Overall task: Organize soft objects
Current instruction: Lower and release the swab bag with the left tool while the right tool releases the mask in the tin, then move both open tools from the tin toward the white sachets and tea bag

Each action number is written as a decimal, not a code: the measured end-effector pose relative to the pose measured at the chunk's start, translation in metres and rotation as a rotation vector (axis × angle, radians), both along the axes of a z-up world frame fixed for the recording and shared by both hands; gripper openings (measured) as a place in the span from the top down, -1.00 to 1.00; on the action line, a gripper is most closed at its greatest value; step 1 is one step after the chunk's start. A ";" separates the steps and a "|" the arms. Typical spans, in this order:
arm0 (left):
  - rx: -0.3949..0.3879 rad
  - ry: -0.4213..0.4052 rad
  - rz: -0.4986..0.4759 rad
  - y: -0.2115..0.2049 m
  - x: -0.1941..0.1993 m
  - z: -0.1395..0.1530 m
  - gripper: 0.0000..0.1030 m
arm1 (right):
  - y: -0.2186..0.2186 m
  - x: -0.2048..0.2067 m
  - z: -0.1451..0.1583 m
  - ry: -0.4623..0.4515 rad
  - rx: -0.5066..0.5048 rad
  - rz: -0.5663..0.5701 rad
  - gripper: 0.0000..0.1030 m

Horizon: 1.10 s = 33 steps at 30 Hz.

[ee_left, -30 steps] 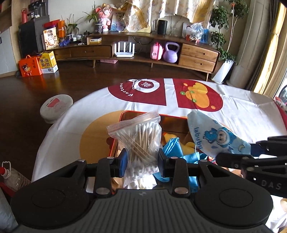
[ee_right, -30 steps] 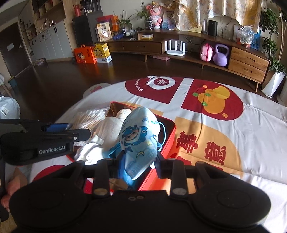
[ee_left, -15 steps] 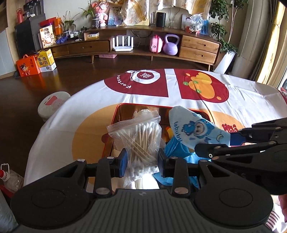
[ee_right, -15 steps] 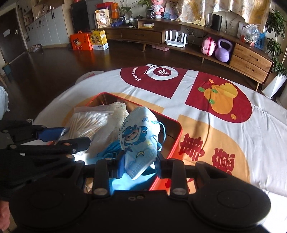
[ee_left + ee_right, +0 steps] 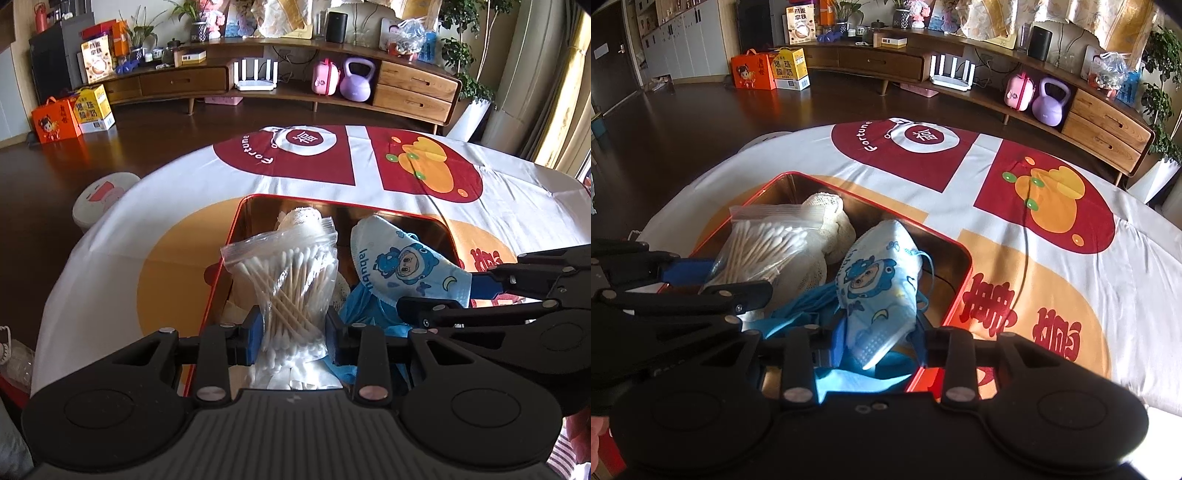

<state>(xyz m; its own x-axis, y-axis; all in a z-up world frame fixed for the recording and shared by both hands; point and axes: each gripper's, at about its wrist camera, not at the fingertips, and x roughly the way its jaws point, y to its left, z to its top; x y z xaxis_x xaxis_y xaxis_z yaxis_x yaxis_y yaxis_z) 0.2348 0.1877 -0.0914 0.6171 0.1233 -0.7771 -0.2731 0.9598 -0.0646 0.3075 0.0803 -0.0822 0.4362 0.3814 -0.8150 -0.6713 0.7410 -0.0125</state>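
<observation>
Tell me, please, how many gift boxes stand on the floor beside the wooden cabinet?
2. An orange gift box stands on the floor at the cabinet's left end, and a yellow gift box stands right beside it, to its right. Others may be hidden out of view.

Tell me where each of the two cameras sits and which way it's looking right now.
Left wrist: sits on the left tongs, facing forward and down into the red tin; its pads clamp the bag of cotton swabs; the right tongs enter from the right side.
Right wrist: sits on the right tongs, facing the same tin; jaws opening around the face mask; left tongs at left.
Shared: tin, swab bag, mask, lace cloth, tablecloth.
</observation>
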 end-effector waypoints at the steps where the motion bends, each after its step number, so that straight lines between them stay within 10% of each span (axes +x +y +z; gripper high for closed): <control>1: -0.002 0.001 0.000 0.000 0.000 -0.001 0.35 | 0.000 0.000 0.000 0.003 0.003 0.001 0.27; 15: -0.054 -0.004 0.041 0.008 -0.011 0.003 -0.09 | -0.012 -0.012 0.014 -0.016 0.025 0.029 -0.03; 33: -0.017 -0.065 0.017 -0.013 -0.038 0.037 -0.12 | -0.051 -0.042 0.051 -0.036 0.126 0.043 -0.24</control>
